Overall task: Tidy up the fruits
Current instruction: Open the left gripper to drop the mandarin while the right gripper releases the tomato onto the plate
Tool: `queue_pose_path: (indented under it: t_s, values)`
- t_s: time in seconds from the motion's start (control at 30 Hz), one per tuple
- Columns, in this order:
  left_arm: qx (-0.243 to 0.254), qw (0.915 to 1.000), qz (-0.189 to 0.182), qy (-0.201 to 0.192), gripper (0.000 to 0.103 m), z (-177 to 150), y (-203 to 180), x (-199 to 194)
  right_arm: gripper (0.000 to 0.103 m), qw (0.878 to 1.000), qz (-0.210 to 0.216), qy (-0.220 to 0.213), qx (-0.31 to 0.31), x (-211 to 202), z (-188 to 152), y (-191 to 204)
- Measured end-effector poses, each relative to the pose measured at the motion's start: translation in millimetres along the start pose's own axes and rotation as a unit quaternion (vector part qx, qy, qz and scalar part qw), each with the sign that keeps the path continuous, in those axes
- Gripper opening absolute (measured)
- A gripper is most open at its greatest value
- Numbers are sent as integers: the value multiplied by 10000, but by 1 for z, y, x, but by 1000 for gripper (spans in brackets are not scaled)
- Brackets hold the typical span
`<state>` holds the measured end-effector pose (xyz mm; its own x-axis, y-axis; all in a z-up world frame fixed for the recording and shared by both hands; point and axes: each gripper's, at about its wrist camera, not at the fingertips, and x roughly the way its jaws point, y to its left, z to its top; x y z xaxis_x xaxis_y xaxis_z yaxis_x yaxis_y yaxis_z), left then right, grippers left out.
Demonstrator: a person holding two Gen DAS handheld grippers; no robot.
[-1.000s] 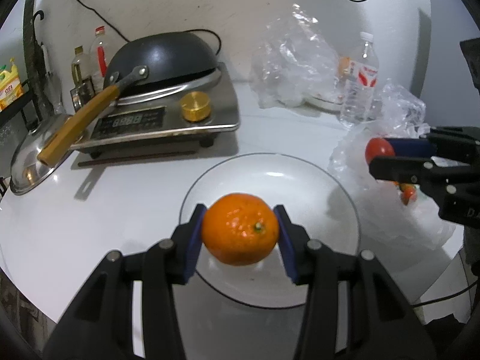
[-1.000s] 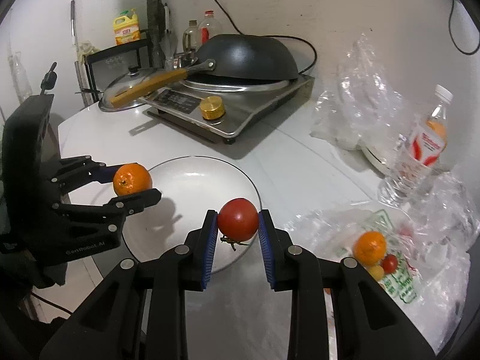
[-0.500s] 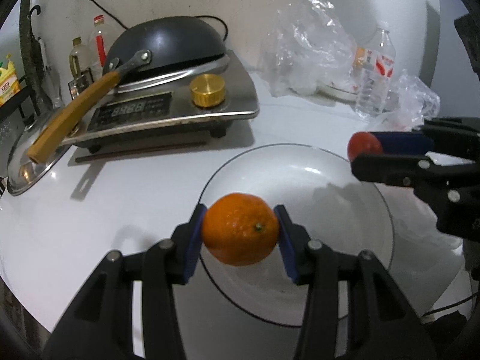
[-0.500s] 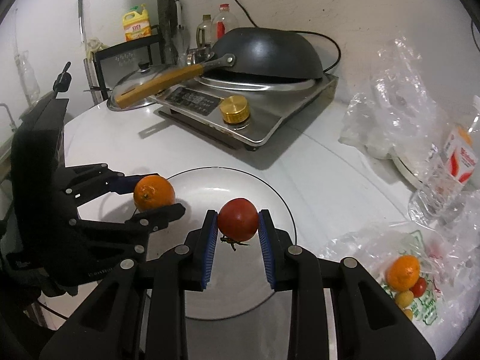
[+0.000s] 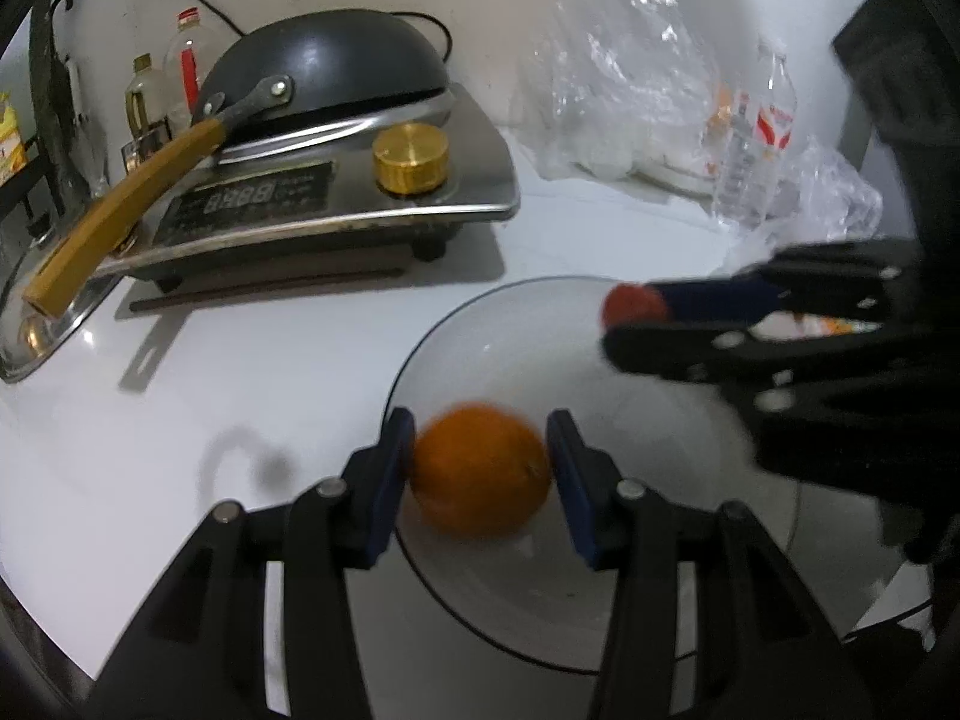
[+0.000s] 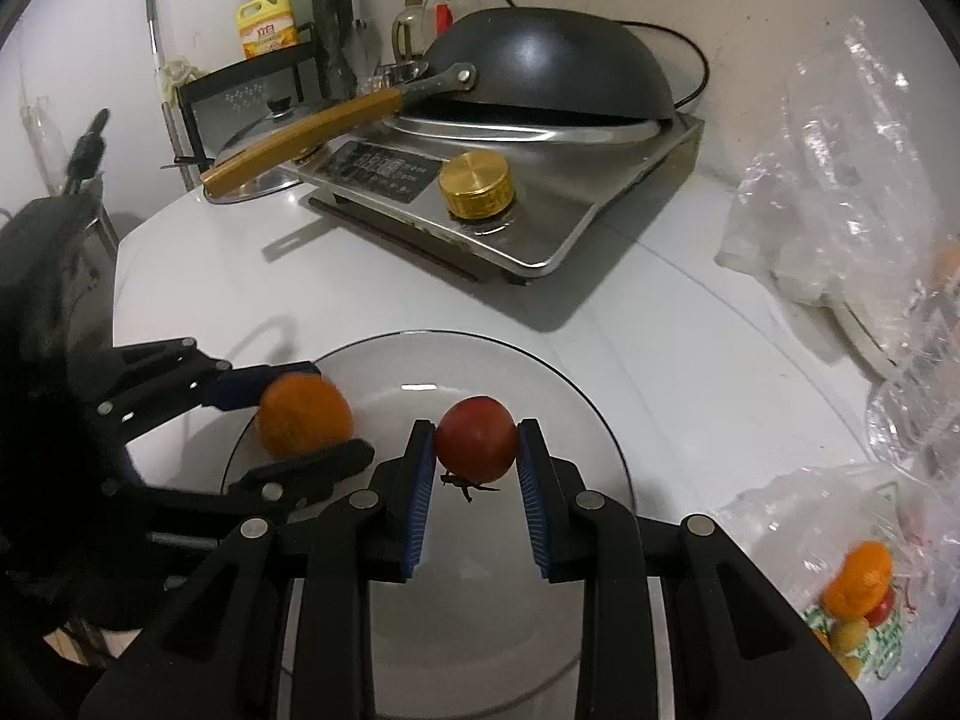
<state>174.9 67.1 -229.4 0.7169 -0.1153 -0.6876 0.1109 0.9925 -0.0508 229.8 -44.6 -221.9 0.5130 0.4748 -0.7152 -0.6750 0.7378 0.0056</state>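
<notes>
Two black two-finger grippers with blue pads are over the same round white plate [image 6: 576, 396] with a thin dark rim, each clamped on one fruit. Left gripper [image 5: 480, 468]: pads pressed on both sides of a round orange mandarin [image 5: 480, 471], which sits over the near-left part of the plate in the left wrist view; the fruit is motion-blurred. From the right wrist view the mandarin [image 6: 303, 414] hangs at the plate's left edge; can't tell if it touches the plate surface. Right gripper [image 6: 476, 450]: fingers nearly together, gripping a small dark-red tomato [image 6: 476, 444] with its green stem pointing down, above the plate centre. In the left wrist view the tomato [image 5: 633, 306] and right gripper [image 5: 624, 324] come in from the right, over the plate's far-right rim.

White round tabletop [image 6: 630, 312]. Behind the plate: a stainless induction cooker [image 6: 540, 204] with a brass-coloured round knob [image 6: 475, 186], and on it an upside-down black wok [image 6: 552, 72] with a wooden handle. A steel-rimmed pot lid [image 6: 258, 147] lies under the handle end. At right, crumpled clear plastic bags [image 6: 840, 180]; one printed bag near the bottom right holds more fruit: another orange mandarin [image 6: 861, 576] plus small red and yellowish pieces, blurred. A clear plastic water bottle [image 5: 756, 144] with a red label stands by the bags. A yellow jug [image 6: 264, 21] and glass bottles sit on a rack at the back.
</notes>
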Motion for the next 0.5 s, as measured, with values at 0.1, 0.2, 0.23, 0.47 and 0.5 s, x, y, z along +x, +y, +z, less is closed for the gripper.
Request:
queue_pose_path:
  t_s: [0.1, 0.2, 0.23, 0.47, 0.5]
  values:
    - [-84, 9998, -95, -131, 48, 2, 3, -7, 29, 9999, 98, 78, 45, 9, 4, 2]
    - [-130, 9997, -98, -173, 49, 2, 7, -11, 29, 9999, 128, 91, 70, 14, 8, 4]
    - [-138, 9997, -107, -197, 49, 3, 9, -13, 29, 9998, 132, 100, 77, 15, 8, 5]
    - [-100, 9996, -20, -254, 49, 2, 16, -23, 29, 9996, 191, 167, 155, 25, 12, 9]
    - [-108, 9997, -13, -238, 49, 1, 17, -23, 29, 9995, 201, 171, 159, 25, 12, 10]
